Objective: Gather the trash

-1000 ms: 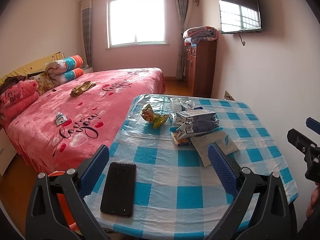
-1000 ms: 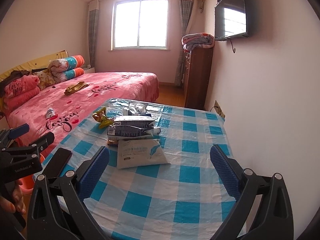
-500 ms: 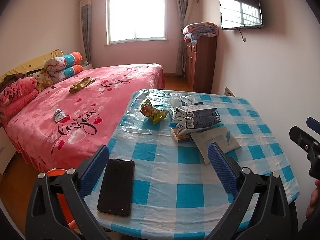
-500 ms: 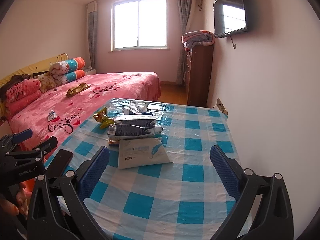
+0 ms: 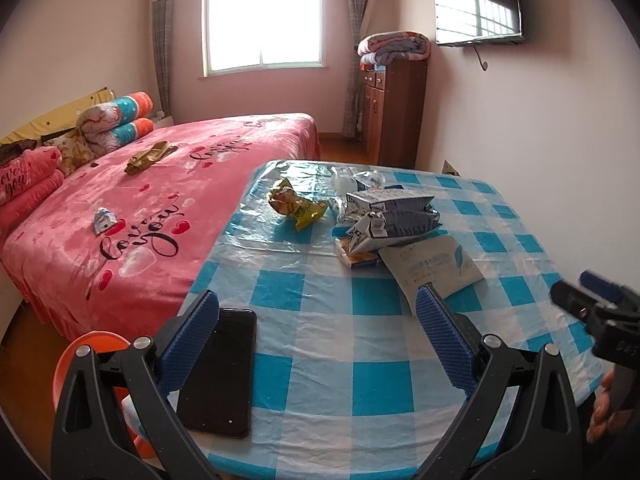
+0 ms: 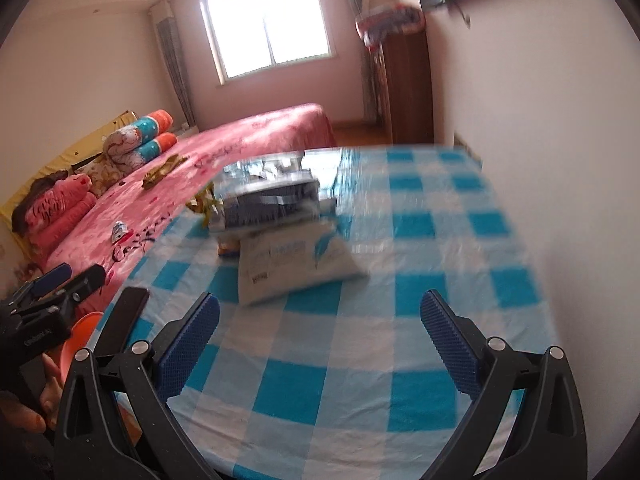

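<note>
**A:** What have I got on the left side?

**B:** Your left gripper (image 5: 316, 306) is spread wide with nothing between the blue pads, low over the near edge of the tabletop (image 5: 360, 360). A black phone (image 5: 222, 368) lies flat by its left finger. Past that edge, an orange bin (image 5: 86, 354) sits low beside the bed (image 5: 160, 208).

**A:** And the trash?

**B:** It sits clustered toward the far half of the tabletop: a crumpled yellow wrapper (image 5: 298, 202), two blue-and-white cartons (image 5: 394, 214) stacked on each other, a white packet (image 5: 434, 266) lying flat just in front of them, a small orange snack packet (image 5: 356, 256) tucked under the cartons, and clear plastic (image 5: 356, 178) behind. All of it is well apart from my left fingers.

**A:** The right side?

**B:** My right gripper (image 6: 320, 312) is also open and empty, over the near part of the tabletop. That view is blurred, but the white packet (image 6: 294, 266) lies ahead between the fingers, with the cartons (image 6: 272, 204) behind it.

**A:** Anything on the bed?

**B:** A small white wrapper (image 5: 103, 218) and a brownish crumpled piece (image 5: 150, 156) lie on the pink blanket.
</note>
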Tool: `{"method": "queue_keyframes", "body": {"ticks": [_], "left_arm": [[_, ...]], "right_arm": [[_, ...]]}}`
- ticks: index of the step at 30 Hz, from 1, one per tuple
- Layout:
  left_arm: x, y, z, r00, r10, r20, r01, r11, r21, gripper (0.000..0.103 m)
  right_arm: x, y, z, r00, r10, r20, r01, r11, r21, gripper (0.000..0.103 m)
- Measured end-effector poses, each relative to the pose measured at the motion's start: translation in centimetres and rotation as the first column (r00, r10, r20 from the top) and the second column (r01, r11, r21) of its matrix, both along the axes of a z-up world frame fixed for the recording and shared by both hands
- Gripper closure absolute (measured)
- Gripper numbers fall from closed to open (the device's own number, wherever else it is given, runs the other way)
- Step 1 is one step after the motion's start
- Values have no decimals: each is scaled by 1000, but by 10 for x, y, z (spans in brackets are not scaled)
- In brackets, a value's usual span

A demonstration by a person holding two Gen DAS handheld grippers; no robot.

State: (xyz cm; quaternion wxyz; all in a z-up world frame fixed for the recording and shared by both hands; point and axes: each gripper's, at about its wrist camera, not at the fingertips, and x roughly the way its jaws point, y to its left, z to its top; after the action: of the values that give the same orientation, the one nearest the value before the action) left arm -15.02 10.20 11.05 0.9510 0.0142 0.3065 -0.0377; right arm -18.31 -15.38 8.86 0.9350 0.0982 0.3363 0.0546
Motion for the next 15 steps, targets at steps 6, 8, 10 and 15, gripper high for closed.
{"method": "queue_keyframes", "body": {"ticks": [6,8,10,15], "left_arm": [[23,3,-9,999,-34,-15,35,999,23,4],[36,8,-8,999,-37,-23,37,999,16,4],[51,14,-7,999,-28,-34,29,1000,0,4],[106,41,-8,990,41,-133,-55,993,-103,4]], "right_arm": [[16,-12,-35,994,13,-107,-1,994,110,4],[19,-16,-42,992,23,-121,-6,990,140,4],[22,-19,-46,991,32,-127,-12,987,162,5],[31,-21,-48,992,50,-120,-30,986,163,6]]}}
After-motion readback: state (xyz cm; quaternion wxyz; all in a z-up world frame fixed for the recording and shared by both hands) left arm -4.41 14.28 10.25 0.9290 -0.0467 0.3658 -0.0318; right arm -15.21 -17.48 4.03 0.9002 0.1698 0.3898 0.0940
